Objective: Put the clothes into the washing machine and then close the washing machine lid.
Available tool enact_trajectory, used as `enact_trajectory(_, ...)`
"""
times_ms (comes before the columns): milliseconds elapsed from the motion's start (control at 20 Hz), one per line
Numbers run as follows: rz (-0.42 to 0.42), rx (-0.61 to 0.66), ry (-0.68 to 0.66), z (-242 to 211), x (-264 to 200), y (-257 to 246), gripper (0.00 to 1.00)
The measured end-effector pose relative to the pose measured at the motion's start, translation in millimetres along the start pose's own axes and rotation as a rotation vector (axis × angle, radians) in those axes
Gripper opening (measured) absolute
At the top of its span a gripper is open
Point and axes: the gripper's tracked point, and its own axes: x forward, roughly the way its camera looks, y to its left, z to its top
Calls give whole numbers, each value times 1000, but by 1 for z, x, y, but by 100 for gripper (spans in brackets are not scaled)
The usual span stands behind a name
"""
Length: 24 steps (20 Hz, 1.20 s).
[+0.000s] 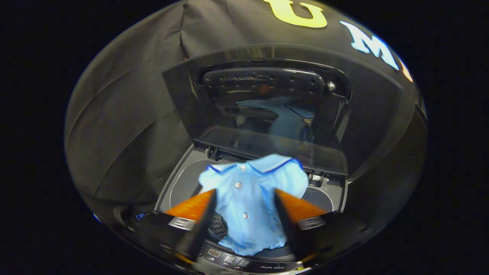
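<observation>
While lid [267, 110] stands raised at upper centre, shirt [250, 198] hangs lower centre over washer [179, 183] opening, gripper [244, 214] fingers spread apart, shirt between them, grasp on cloth not discernible, control panel [244, 261] at bottom.

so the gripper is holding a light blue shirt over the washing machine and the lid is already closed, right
Not quite: the lid is open, standing upright behind the drum opening, as the gripper view shows. The rest holds: the gripper has the light blue shirt between its fingers, over the washing machine, with the shirt's lower part hanging toward the drum.
</observation>
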Motion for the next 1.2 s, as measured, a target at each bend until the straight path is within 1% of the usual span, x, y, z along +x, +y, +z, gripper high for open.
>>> enact_trajectory(50,-3,5,-18,6,-1,-1,98)
enact_trajectory(200,14,24,-34,9,-8,3,98)
enact_trajectory(300,2,18,-64,15,-16,0,98)
enact_trajectory(500,4,34,-124,23,-40,-1,98)
enact_trajectory(600,-6,46,-182,31,-59,-6,98)
enact_trajectory(750,8,70,-254,36,-90,-9,98)
enact_trajectory(850,1,76,-306,40,-118,-15,98)
enact_trajectory(1050,8,93,-393,32,-166,-16,98)
enact_trajectory(1200,-16,119,-460,21,-209,-22,98)
